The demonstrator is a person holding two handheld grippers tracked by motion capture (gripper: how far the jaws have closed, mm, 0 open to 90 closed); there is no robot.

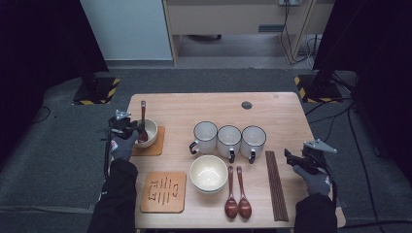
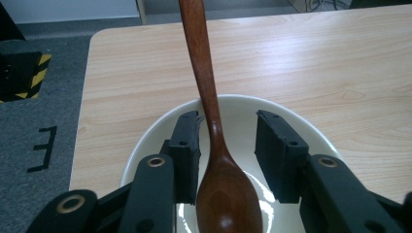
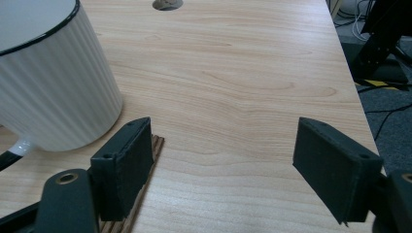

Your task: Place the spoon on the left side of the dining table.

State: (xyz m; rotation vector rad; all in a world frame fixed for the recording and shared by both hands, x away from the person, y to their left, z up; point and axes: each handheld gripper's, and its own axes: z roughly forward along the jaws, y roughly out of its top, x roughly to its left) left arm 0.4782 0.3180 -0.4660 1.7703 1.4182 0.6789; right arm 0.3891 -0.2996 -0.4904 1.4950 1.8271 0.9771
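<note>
On the left side of the table (image 1: 291, 104) in the high view, the left gripper (image 1: 130, 127) is at a cream bowl (image 1: 151, 127) that stands on a square wooden coaster (image 1: 156, 147); a dark wooden spoon (image 1: 143, 121) leans in this bowl, its handle pointing away from the person. At the right edge the right gripper (image 1: 291, 158) hovers just beside a bundle of dark chopsticks (image 1: 275, 187), with nothing in it. Three white mugs (image 1: 228, 138) stand in a row in the middle, and in front of them are a second bowl (image 1: 209, 172), two more spoons (image 1: 236, 194) and a carved coaster (image 1: 163, 191). In the left gripper view, the left gripper (image 2: 227, 145) has the spoon (image 2: 214, 145) between its jaws — the left pad lies against the neck of the spoon, the right pad stands clearly apart from it, so the jaws do not clamp it. The spoon's head rests inside the bowl (image 2: 145, 141). In the right gripper view, the right gripper (image 3: 223, 160) is wide open and holds nothing; its left jaw is over the end of the chopsticks (image 3: 150, 160), and a ribbed mug (image 3: 53, 82) stands near
</note>
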